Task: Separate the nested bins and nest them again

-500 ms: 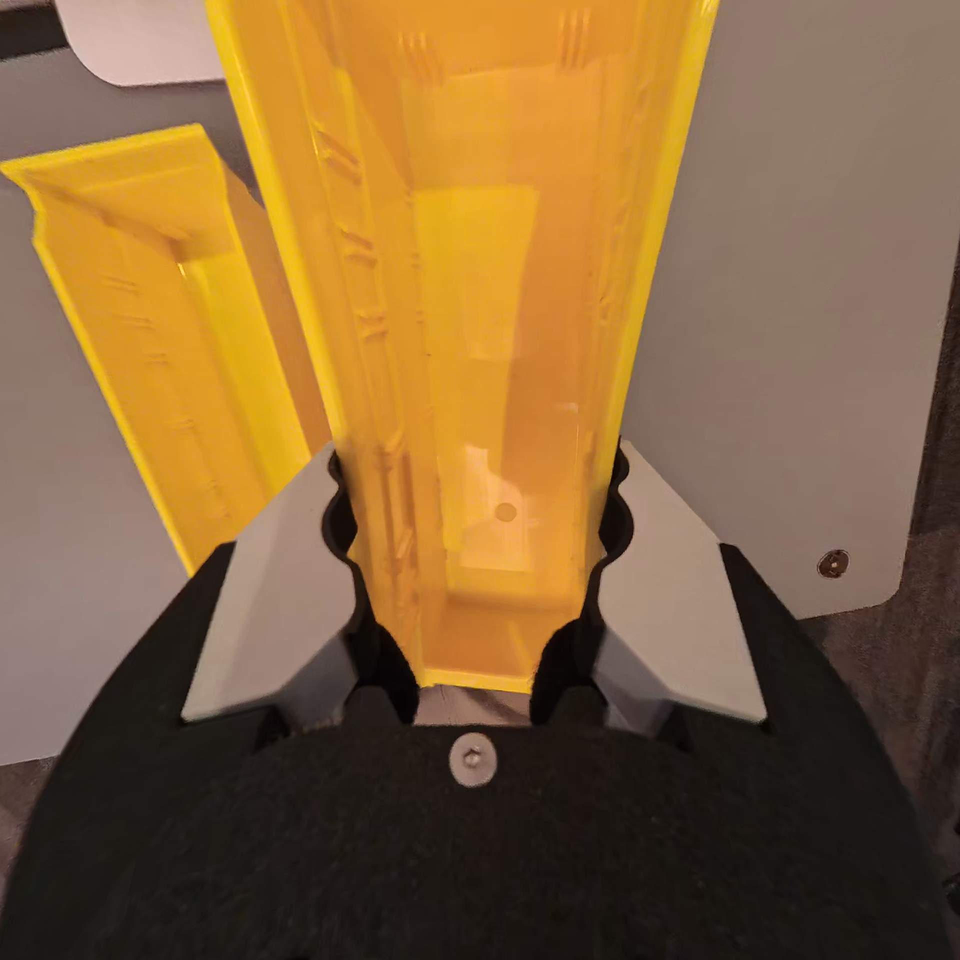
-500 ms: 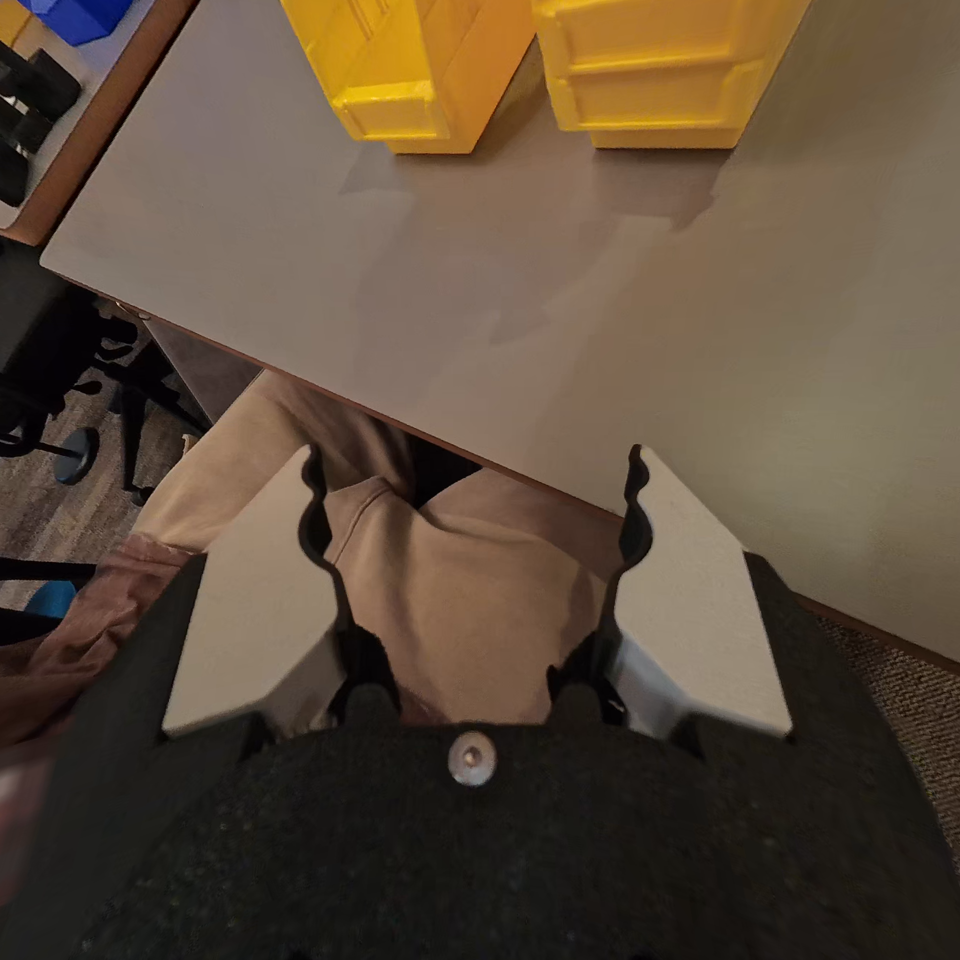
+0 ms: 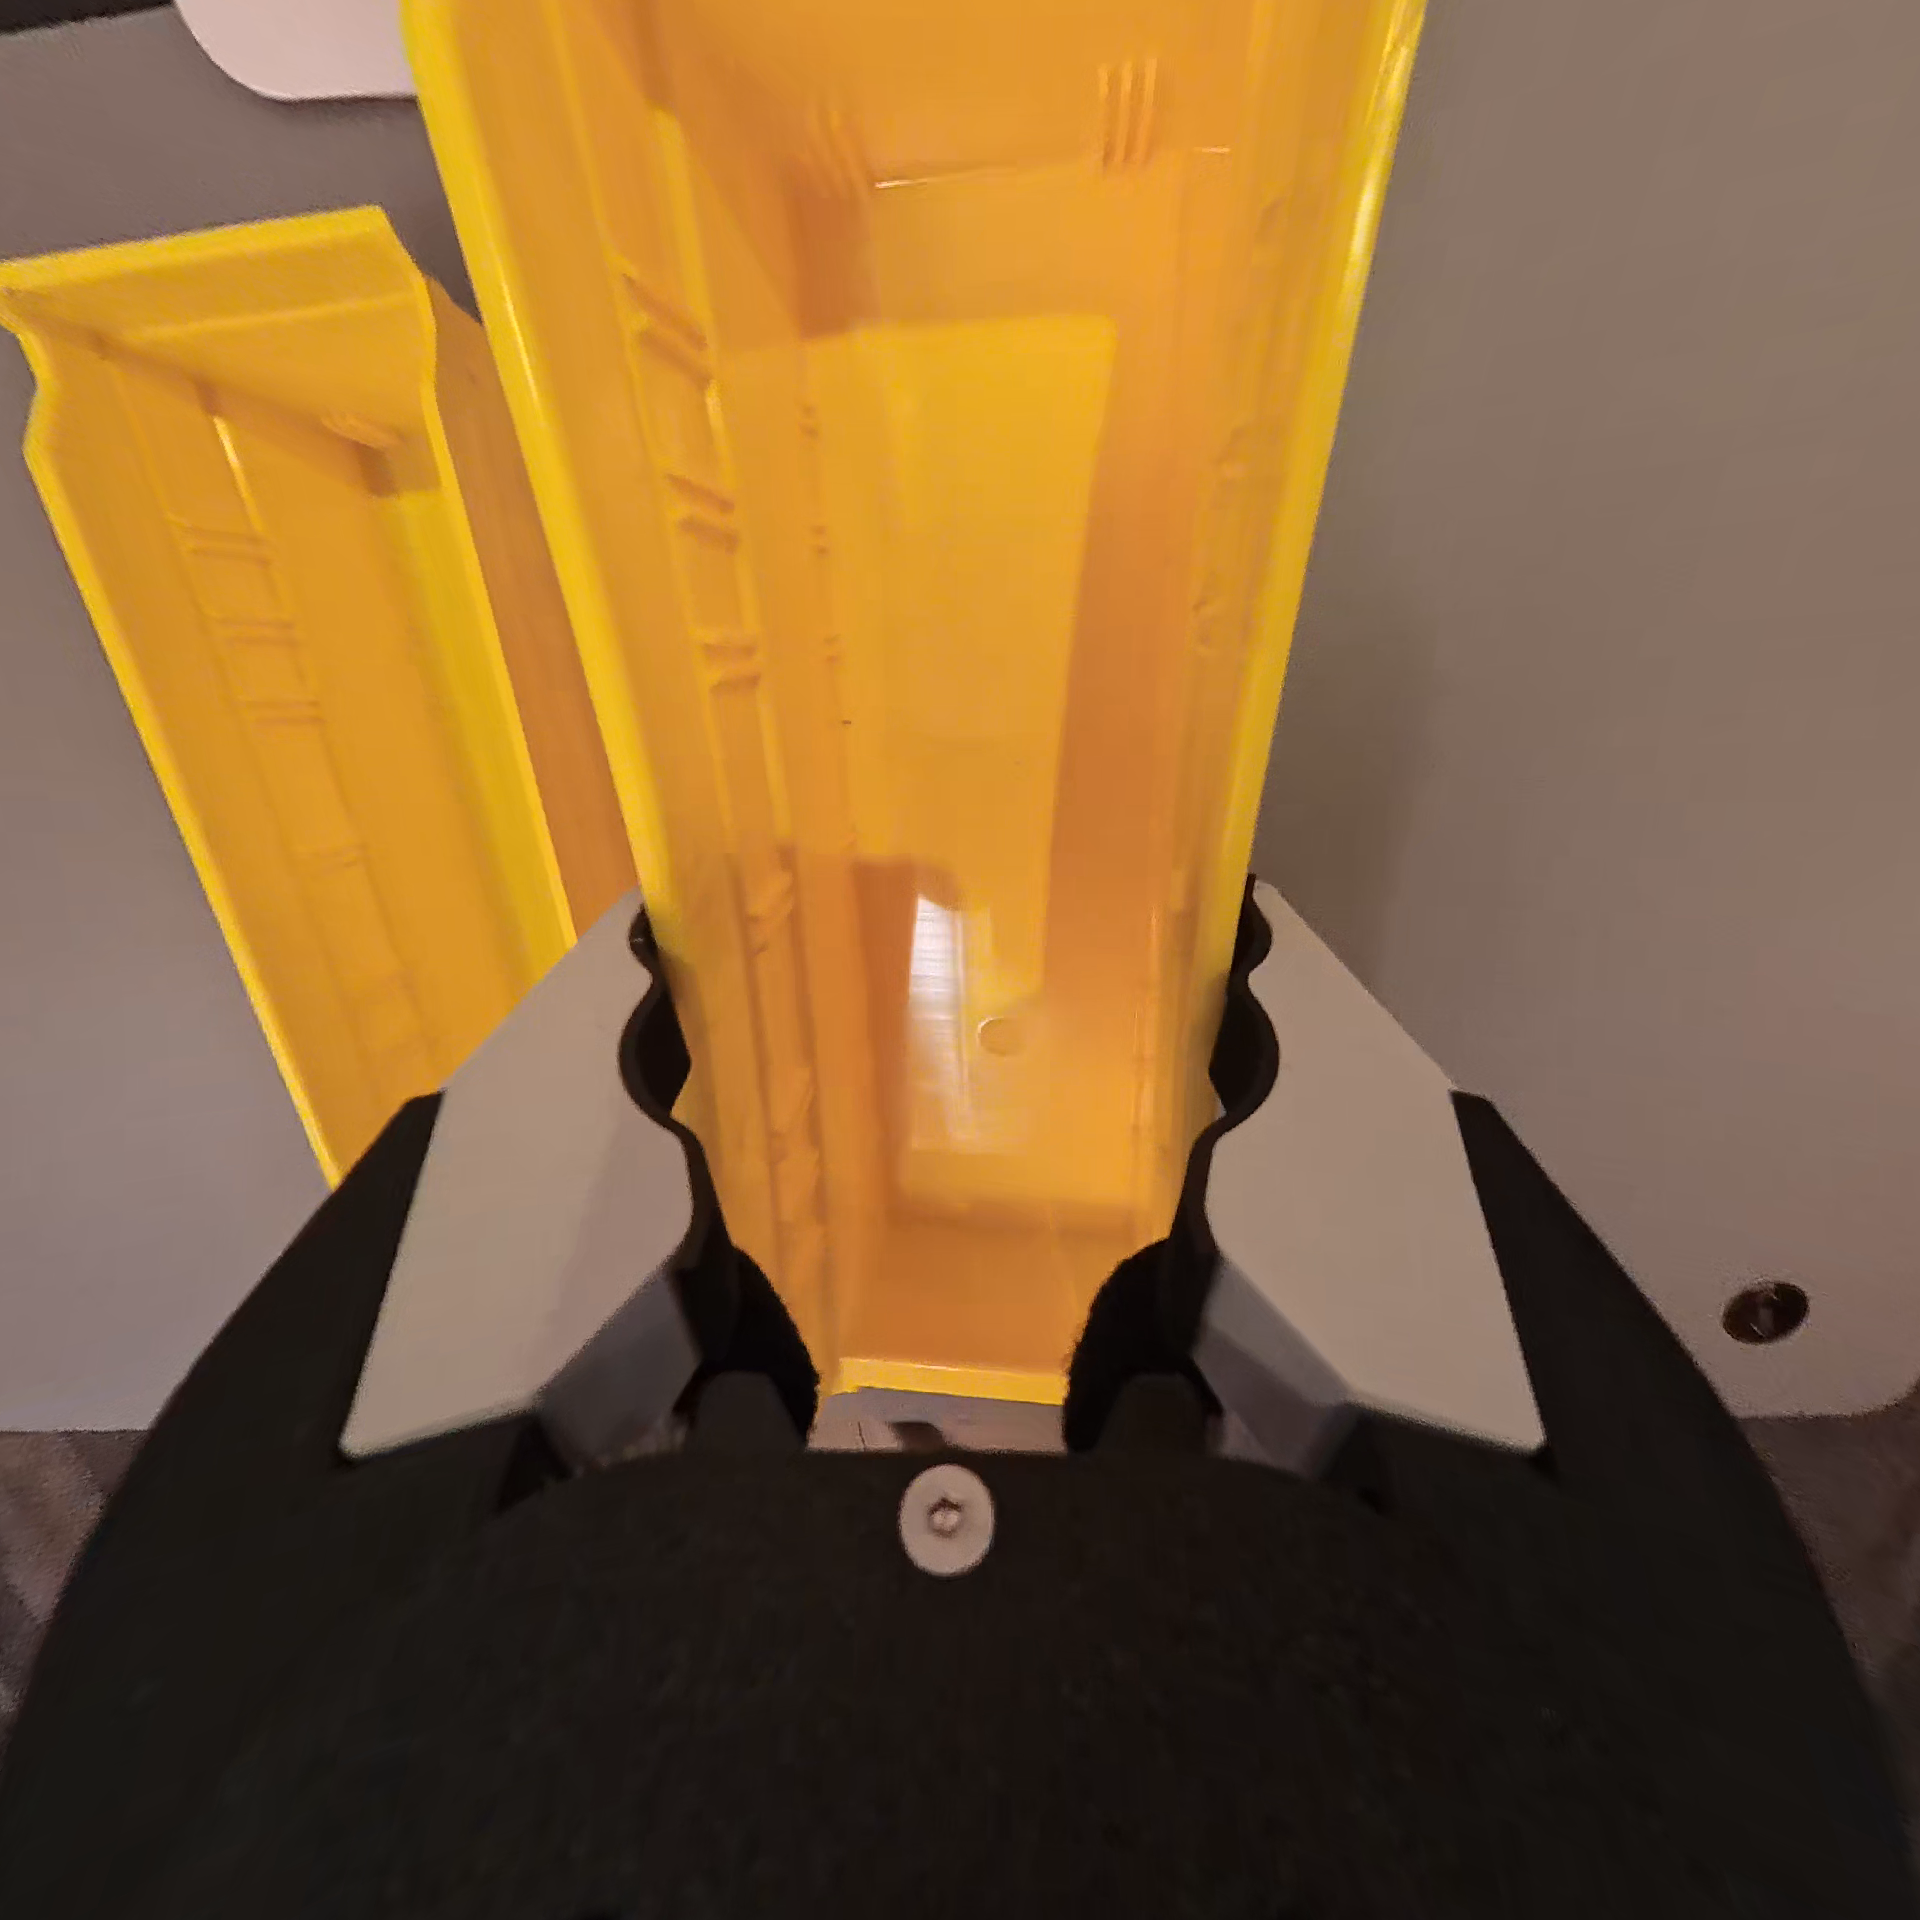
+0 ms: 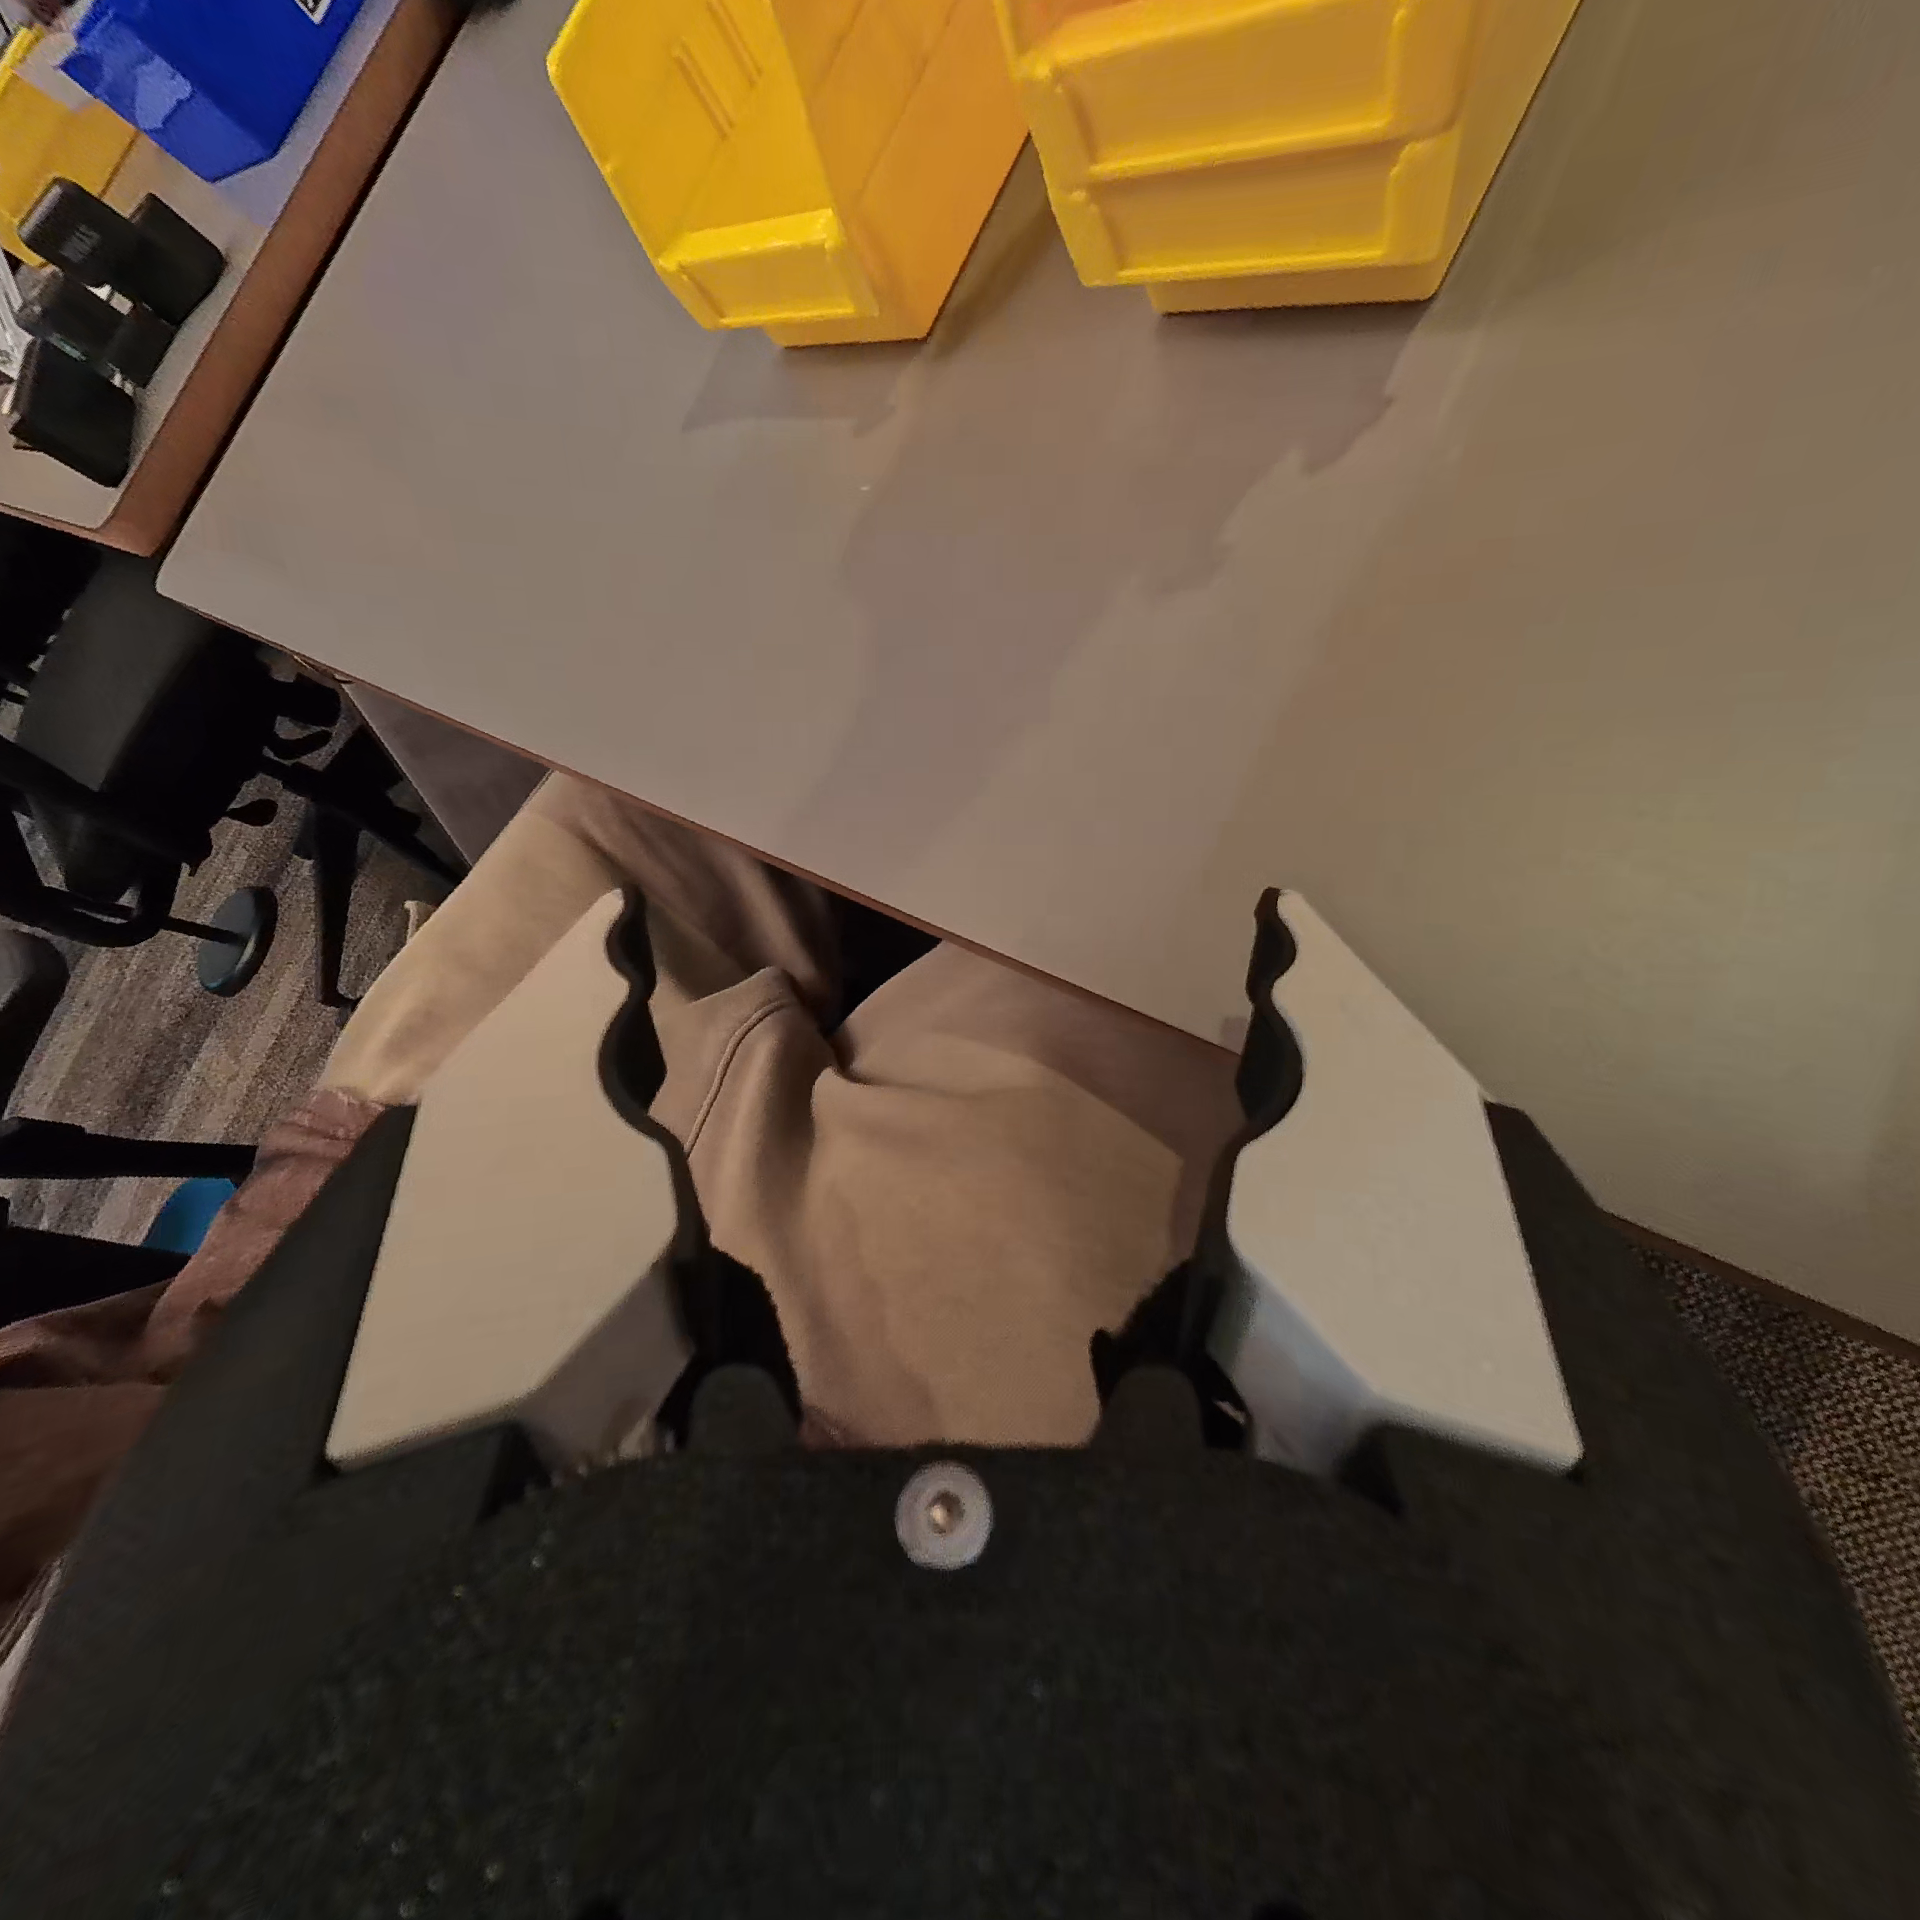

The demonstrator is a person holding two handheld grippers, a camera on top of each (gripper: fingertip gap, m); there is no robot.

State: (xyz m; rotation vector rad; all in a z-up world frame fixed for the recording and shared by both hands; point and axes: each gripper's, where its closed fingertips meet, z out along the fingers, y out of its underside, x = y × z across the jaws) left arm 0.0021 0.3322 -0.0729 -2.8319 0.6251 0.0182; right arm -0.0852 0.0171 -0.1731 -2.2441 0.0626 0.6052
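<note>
So the left gripper (image 3: pixel 940 1049) is clamping the near end of a long, narrow yellow plastic bin (image 3: pixel 935 623), with the jaws pressing on its two outer side walls. My guess is it's gripping across the narrow width because that's the only span the jaws can fit around, and holding at the end is leaving the rest of the bin free to line up with the other one. Its long axis is running straight away from the camera, open side facing up toward the lens, far end pointing to the back of the grey desk (image 3: pixel 1610 727).

A second yellow plastic bin (image 3: pixel 281 644) of the same kind is sitting just to the left, close beside the held one and angled a little leftward at its far end, opening up too. So the two are looking separated and the re-nesting isn't done yet. Can't tell if the held bin is touching the desk or lifted.

The right gripper (image 4: pixel 945 1049) is hanging back off the near desk edge over the person's tan trousers (image 4: pixel 935 1195), jaws spread wide and gripping nothing, probably just keeping out of the way.
</note>
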